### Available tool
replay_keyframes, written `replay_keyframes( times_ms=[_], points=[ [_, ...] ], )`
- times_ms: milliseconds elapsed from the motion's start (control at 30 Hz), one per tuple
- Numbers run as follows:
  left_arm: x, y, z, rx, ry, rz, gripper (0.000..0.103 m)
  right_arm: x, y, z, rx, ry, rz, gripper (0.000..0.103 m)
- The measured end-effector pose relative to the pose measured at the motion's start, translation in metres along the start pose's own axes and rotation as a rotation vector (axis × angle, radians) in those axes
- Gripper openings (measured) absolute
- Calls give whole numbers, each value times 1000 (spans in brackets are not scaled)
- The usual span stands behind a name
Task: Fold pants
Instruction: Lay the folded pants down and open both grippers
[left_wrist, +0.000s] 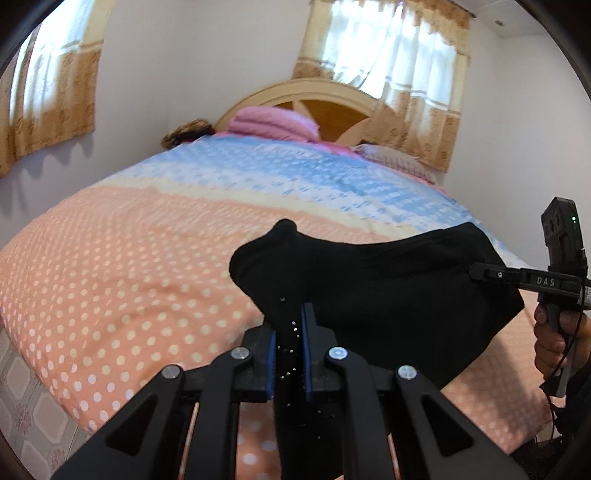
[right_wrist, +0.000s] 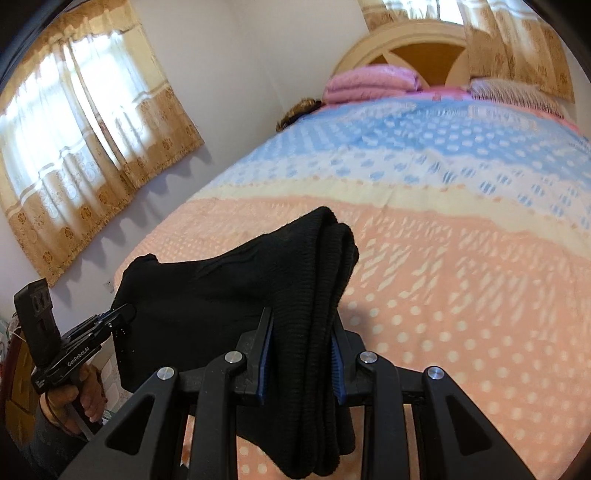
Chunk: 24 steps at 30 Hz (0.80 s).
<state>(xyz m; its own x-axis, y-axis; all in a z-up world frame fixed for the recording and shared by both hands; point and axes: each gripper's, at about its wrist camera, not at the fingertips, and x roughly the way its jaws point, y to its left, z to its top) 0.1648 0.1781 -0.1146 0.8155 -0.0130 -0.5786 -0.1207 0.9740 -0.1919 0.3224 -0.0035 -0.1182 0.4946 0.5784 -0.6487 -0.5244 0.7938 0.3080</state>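
Note:
The black pants (left_wrist: 388, 288) hang stretched between both grippers, lifted above the near part of the bed (left_wrist: 129, 258). My left gripper (left_wrist: 291, 328) is shut on one end of the fabric, which bunches up past the blue pads. My right gripper (right_wrist: 303, 332) is shut on a thick, ribbed, folded edge of the pants (right_wrist: 221, 295). The right gripper also shows in the left wrist view (left_wrist: 480, 274) at the pants' right side. The left gripper shows in the right wrist view (right_wrist: 123, 314) at their left edge.
The bed (right_wrist: 461, 277) has a dotted cover, peach near me and blue farther off. Folded pink blankets (left_wrist: 273, 123) and a pillow (left_wrist: 395, 157) lie by the wooden headboard (left_wrist: 314, 99). Curtained windows (left_wrist: 388, 55) are on the walls. Tiled floor (left_wrist: 26, 406) lies left of the bed.

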Motion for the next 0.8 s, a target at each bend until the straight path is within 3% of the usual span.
replay_keyframes(
  times_ms=[133,233,333,467,567,800],
  points=[
    [27,12,-15,-15,63,33,15,33,-14,-7,39,68,-19,29],
    [37,15,-26,-2,81,76,32,47,-30,-12,87,98,-33,36],
    [39,16,-30,8,70,120,50,48,-40,-16,121,95,-36,54],
    [33,23,-29,-3,67,143,65,35,-47,-20,141,66,-39,57],
    [25,27,-31,7,68,174,69,21,-49,-25,153,34,-54,59],
    [-18,29,-37,-4,45,203,71,-28,-42,-36,166,-67,-189,60]
  ],
)
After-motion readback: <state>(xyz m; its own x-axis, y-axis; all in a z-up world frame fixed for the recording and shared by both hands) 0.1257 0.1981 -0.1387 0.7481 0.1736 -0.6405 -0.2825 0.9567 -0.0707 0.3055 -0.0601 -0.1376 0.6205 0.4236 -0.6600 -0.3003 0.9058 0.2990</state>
